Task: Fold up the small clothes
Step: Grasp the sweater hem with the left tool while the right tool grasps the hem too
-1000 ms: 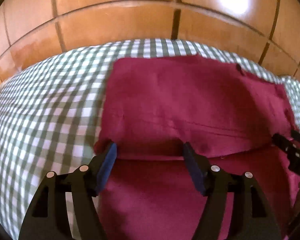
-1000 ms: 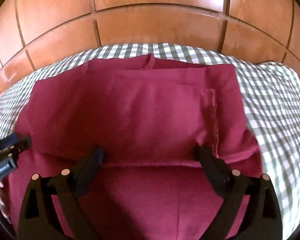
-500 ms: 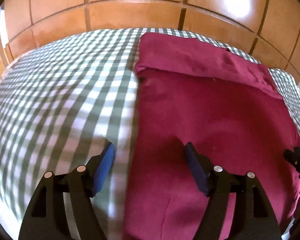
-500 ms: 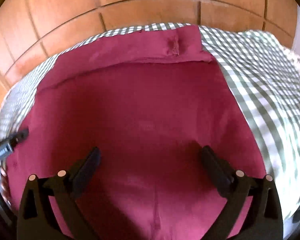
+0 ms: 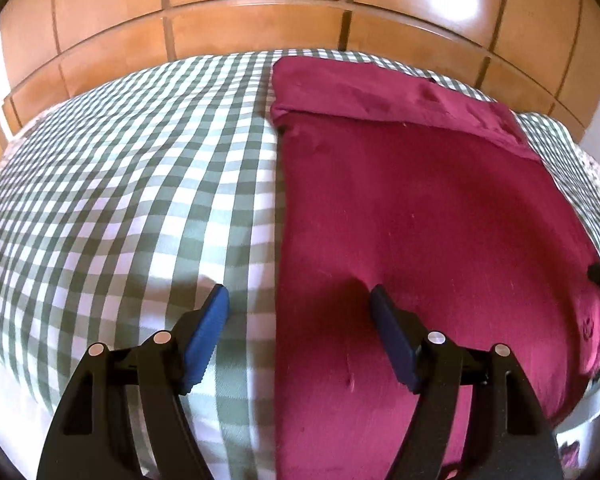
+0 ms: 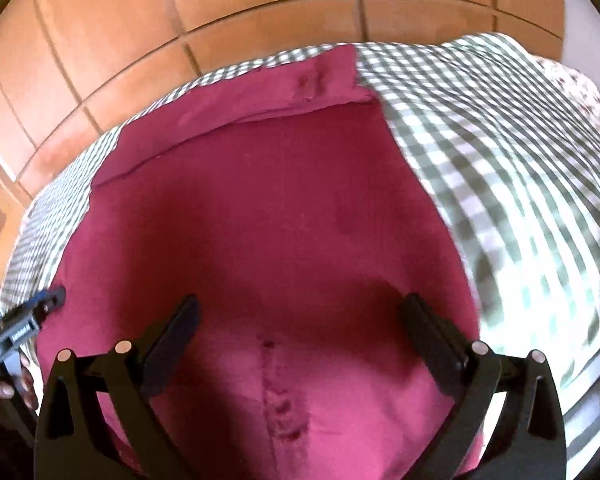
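Observation:
A dark red garment (image 5: 428, 216) lies flat on the green-and-white checked cloth (image 5: 132, 184), its far end folded back into a band (image 5: 388, 92). My left gripper (image 5: 298, 300) stands open over the garment's left edge, one blue pad above the checks and the other above the red fabric, holding nothing. In the right wrist view the same garment (image 6: 268, 216) fills the middle, with a stitched seam (image 6: 280, 400) near the front. My right gripper (image 6: 300, 308) is open above the fabric, empty. The left gripper's tip (image 6: 40, 304) shows at that view's left edge.
A wooden panelled headboard (image 5: 260, 12) rises behind the checked cloth. A floral fabric (image 6: 580, 92) shows at the far right. Part of a hand (image 6: 16, 388) appears at the lower left of the right wrist view. The checked surface curves down at its near edge.
Both grippers have drawn back toward the near end of the garment, away from the folded band, which now lies flat at the far end. Both stay open and empty.

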### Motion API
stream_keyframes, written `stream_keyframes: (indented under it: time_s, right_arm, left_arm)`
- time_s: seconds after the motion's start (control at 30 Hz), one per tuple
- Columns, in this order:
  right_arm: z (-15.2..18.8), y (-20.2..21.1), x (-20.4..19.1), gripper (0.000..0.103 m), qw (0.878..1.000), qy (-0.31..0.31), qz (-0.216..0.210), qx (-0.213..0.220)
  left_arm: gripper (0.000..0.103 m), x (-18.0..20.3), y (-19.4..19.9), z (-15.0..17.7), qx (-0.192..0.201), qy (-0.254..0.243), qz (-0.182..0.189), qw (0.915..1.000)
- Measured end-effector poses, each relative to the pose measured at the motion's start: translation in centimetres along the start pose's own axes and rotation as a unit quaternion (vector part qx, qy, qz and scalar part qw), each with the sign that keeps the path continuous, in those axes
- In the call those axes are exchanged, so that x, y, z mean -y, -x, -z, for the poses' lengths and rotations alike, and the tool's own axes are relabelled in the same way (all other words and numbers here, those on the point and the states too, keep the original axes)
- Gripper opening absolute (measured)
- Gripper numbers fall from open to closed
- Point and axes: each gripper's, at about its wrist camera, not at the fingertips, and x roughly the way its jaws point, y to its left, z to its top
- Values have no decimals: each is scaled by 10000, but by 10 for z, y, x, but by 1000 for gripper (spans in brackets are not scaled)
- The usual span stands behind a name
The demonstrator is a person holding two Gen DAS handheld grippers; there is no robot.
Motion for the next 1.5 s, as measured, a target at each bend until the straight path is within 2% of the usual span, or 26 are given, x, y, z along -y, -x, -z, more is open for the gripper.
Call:
stream_keyframes:
  time_s: [0.27,0.37,0.43,0.5,0.6,0.67,0.7,0.73,0.8,0.83,0.9,1.03,1.17,1.23,1.33,1.5]
  right_arm:
    - [17,35,43,100,9973,-577,417,165]
    - [29,41,59,98,9958,-853,321,64]
    - [37,42,64,88,9956,-903,224,-68]
    - [46,40,64,67,9957,-883,141,-247]
    - [56,35,60,48,9958,-750,131,-504]
    - [60,34,58,39,9958,-692,171,-582]
    - [60,35,58,32,9956,-689,181,-608]
    - [60,37,58,29,9956,-676,179,-625]
    - [60,42,59,14,9956,-654,122,-661]
    - [60,47,59,9,9954,-684,-60,-673]
    - [59,55,59,9,9953,-722,-234,-601]
    - [52,73,55,9,9917,-874,-858,-389]
    - [29,85,51,9,9854,-975,-1397,-63]
    - [14,83,49,9,9838,-962,-1514,44]
    - [-14,74,45,9,9819,-1007,-1592,186]
    - [-69,41,43,9,9812,-1151,-1521,303]
  left_arm:
    - [72,-13,19,15,-134,-287,342,9989]
    - [72,-18,29,25,-320,-475,674,9961]
    - [72,-18,33,33,-458,-627,881,9931]
    - [72,-18,36,42,-631,-791,1039,9894]
    - [71,-17,37,55,-845,-901,1314,9836]
    - [61,-14,36,59,-944,-913,1454,9806]
    - [49,-13,36,60,-968,-936,1482,9797]
    - [33,-11,36,61,-984,-969,1541,9784]
    - [17,-9,36,61,-993,-995,1670,9759]
    - [11,-10,37,60,-973,-956,1750,9751]
    - [8,-14,39,55,-925,-838,1983,9722]
    - [6,-24,50,41,-760,-572,2431,9653]
    - [6,-32,54,28,-617,-117,2841,9567]
    - [6,-33,53,21,-559,78,3031,9513]
    - [6,-33,53,9,-437,167,3147,9480]
    - [6,-32,44,-28,-202,523,3457,9367]
